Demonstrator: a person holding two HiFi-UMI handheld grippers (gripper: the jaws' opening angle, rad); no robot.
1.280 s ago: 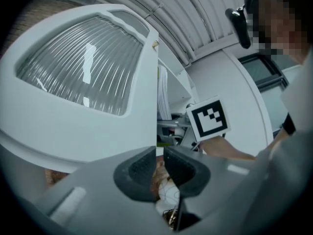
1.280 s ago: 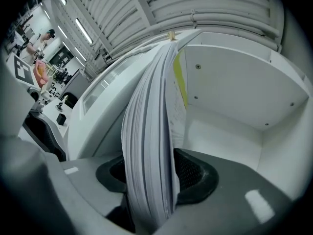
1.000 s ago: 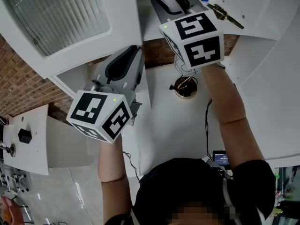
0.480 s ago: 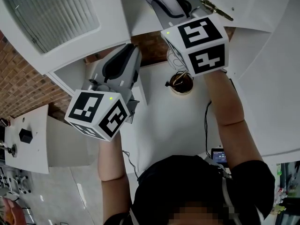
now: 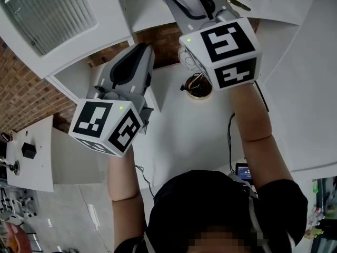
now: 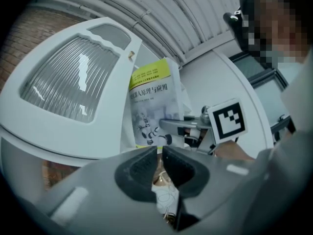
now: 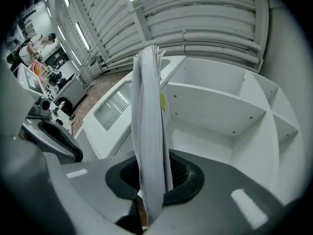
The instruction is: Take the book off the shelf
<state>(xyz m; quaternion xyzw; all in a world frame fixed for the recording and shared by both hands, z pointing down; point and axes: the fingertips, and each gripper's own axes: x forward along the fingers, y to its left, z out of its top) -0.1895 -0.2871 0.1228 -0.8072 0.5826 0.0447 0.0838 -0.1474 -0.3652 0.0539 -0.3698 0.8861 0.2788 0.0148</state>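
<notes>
Between the jaws of the right gripper [image 7: 154, 180]: 1 thin paperback book [image 7: 149, 131], white and yellow-green cover, standing upright and edge-on, both pads clamped on its lower edge. Location: held out in front of the white open shelf unit [image 7: 220, 111]. Left gripper [image 6: 160, 161]: 2 jaws almost together, only a slit between them, nothing held. Beside the book: 1 white cabinet door with ribbed glass panel [image 6: 68, 82].
</notes>
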